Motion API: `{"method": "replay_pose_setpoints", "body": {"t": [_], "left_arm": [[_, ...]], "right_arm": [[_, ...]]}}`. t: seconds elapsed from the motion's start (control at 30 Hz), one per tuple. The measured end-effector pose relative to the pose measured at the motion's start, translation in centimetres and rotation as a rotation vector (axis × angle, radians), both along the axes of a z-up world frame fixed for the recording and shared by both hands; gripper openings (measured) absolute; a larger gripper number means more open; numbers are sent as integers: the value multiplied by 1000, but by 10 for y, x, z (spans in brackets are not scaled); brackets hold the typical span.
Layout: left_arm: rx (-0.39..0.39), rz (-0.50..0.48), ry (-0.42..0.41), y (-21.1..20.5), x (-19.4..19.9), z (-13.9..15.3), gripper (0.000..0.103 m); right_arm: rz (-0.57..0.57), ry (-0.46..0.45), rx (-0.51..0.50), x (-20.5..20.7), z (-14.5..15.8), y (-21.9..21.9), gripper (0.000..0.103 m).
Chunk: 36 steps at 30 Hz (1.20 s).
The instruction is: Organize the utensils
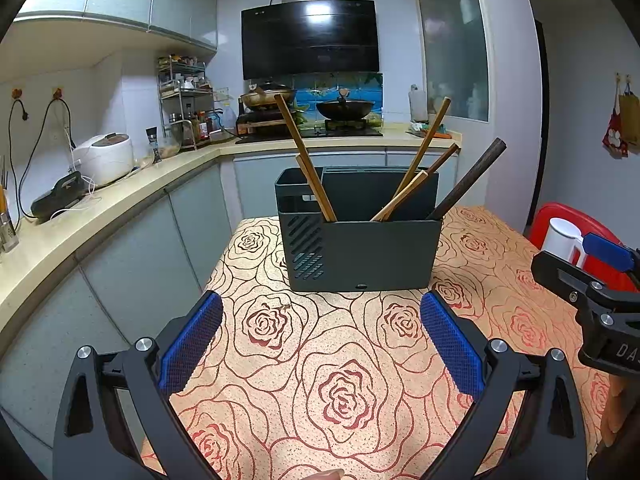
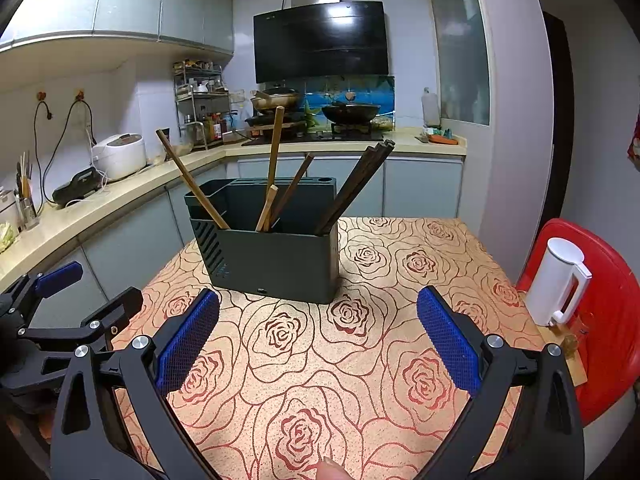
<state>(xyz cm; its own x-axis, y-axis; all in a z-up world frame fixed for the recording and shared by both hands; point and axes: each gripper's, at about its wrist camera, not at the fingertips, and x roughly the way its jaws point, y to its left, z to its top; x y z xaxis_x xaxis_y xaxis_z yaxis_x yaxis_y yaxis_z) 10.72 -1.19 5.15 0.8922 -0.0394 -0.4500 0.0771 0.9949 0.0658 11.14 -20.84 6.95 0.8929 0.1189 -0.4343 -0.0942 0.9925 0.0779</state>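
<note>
Both grippers, left [image 1: 321, 344] and right [image 2: 318, 340], low in frame over the bench [image 1: 280, 360], fingers spread wide, holding nothing. Holder [image 1: 360, 240] mid-frame, chopsticks [image 1: 306, 160] leaning in separate compartments, apparently sorted.

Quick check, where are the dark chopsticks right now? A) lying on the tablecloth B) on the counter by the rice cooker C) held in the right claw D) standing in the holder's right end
D: the dark chopsticks lean out of the right end of the dark utensil holder; both claws are open and hold nothing.
</note>
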Motion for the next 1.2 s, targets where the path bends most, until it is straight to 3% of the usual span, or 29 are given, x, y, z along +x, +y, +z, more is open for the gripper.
{"method": "replay_pose_setpoints", "body": {"t": [1.2], "left_arm": [[-6, -8, 5, -3, 2, -4, 96]], "right_arm": [[-3, 6, 3, 2, -3, -1, 96]]}}
